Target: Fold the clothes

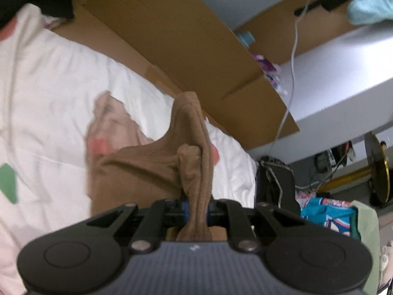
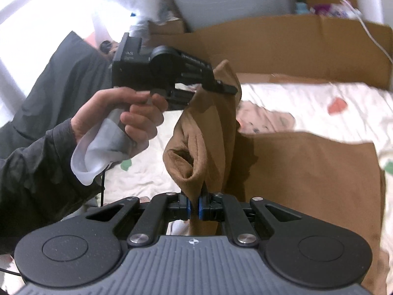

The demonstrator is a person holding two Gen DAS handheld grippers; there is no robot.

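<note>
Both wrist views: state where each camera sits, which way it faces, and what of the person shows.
Left wrist: sits behind the left gripper, looking down over the brown garment it pinches, the white bedding and cardboard; no body part shows.
Right wrist: sits behind the right gripper, facing the left hand and dark sleeve.
Shared: the garment, bedding, cardboard.

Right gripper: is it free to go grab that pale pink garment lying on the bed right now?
Probably not. The right gripper is shut on the brown garment, as is the left gripper. The pale pink garment lies uncovered beyond, but it must release first.
</note>
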